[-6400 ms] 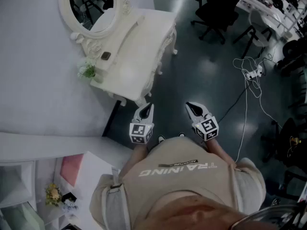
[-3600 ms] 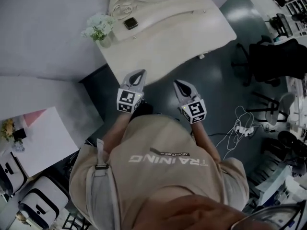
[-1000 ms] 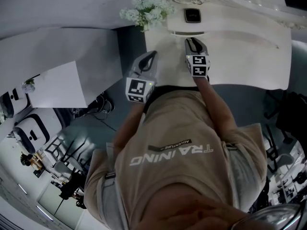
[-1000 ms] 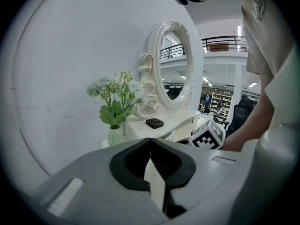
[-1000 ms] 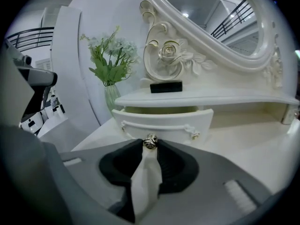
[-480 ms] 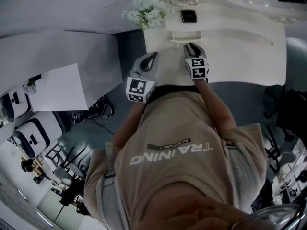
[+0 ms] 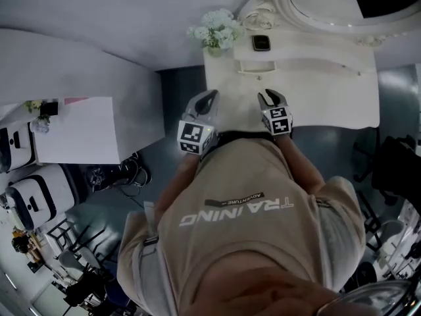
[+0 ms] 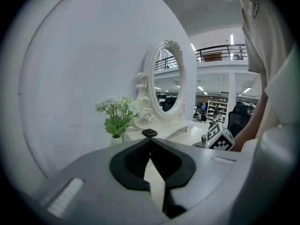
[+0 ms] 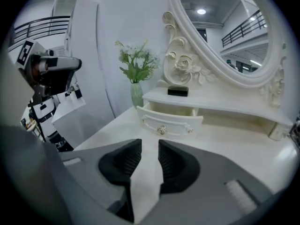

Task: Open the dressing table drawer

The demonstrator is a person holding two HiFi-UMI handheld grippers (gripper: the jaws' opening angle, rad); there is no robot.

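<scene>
The person wears a beige short-sleeved T-shirt (image 7: pixel 243 255) with white block lettering (image 7: pixel 237 212). The left gripper (image 7: pixel 210 96) and right gripper (image 7: pixel 267 96) have grey shells, black ribbed pads (image 9: pixel 125 161) and black-and-white marker cubes (image 7: pixel 192 137). The right gripper's jaws are opening, with nothing between them.

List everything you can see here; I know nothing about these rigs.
dressing table: one, cream, top centre of the head view
drawer: one, cream, under the table's raised shelf, pulled open
mirror: one, oval, white carved frame, at the table's back
vase of flowers: one, white blooms, green leaves, table's left end
small box: one, dark, on the raised shelf
side cabinet: one, white, left of table
left tool: one, grey, shut, above the table's front edge
right tool: one, grey, jaws opening, nothing between them, facing the drawer
</scene>
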